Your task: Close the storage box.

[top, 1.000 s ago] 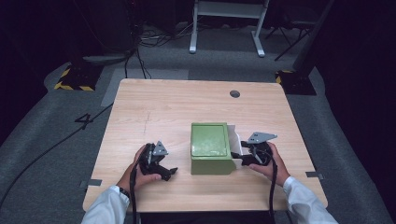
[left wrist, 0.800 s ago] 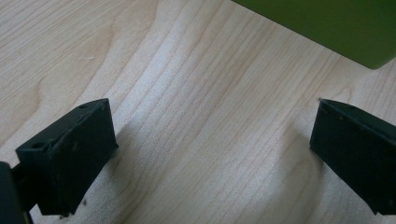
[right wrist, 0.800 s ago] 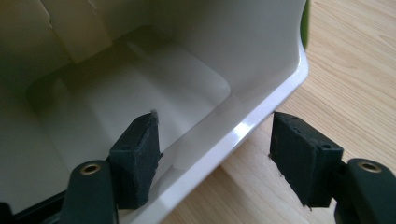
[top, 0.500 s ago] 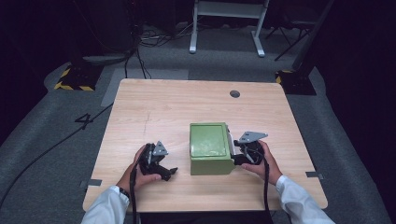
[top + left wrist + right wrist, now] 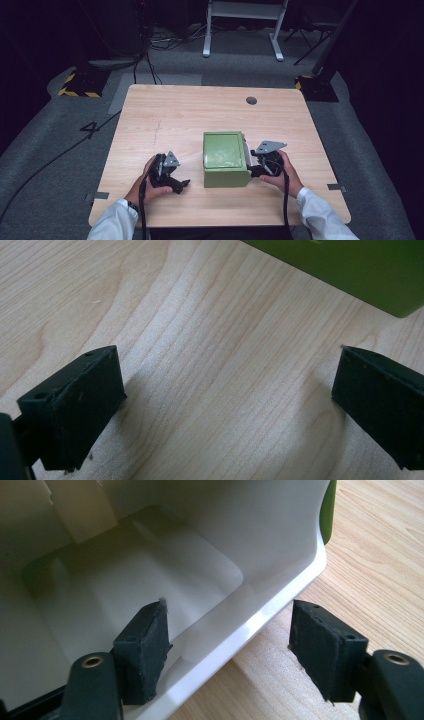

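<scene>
A dark grommet (image 5: 251,100) is sitting near the far right corner of the table (image 5: 165,120). Beyond the far edge, cables (image 5: 165,42) are trailing over the grey floor (image 5: 45,175) (a "4" (image 5: 91,128) is showing off the left edge) beside a white stand (image 5: 245,10).

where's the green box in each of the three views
High view: green box sits near the table's front centre, between the two grippers.
Left gripper view: its green side fills the top right corner.
Right gripper view: its white inside fills the upper left.
Shared landmark: the wooden table.
</scene>
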A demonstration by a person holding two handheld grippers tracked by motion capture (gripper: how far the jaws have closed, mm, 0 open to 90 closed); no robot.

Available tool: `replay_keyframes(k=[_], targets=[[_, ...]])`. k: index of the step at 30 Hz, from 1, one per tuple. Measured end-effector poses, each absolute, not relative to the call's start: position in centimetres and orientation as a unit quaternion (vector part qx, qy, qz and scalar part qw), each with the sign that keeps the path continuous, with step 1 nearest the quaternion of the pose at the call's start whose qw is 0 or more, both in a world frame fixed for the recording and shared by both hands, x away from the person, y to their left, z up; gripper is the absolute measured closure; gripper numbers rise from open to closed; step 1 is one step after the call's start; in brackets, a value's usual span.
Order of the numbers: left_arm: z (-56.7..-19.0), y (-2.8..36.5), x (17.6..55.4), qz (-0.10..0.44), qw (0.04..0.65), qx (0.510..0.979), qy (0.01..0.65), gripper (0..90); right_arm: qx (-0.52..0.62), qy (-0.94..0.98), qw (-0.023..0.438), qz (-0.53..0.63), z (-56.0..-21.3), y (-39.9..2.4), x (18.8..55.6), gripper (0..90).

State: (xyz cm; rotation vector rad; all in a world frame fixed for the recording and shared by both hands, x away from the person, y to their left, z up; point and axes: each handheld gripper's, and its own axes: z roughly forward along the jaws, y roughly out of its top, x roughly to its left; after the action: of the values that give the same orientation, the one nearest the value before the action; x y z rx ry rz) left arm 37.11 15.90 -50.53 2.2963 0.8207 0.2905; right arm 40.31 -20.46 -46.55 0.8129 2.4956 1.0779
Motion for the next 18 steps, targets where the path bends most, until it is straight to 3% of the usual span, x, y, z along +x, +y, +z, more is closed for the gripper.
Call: replay_keyframes(k=[18], targets=[[-50.53, 15.89, 37.06, 0.112, 0.336, 0.88, 0.317, 0.6, 0.264, 0.876, 0.152, 0.374, -45.91, -20.88, 40.24, 29.9]])
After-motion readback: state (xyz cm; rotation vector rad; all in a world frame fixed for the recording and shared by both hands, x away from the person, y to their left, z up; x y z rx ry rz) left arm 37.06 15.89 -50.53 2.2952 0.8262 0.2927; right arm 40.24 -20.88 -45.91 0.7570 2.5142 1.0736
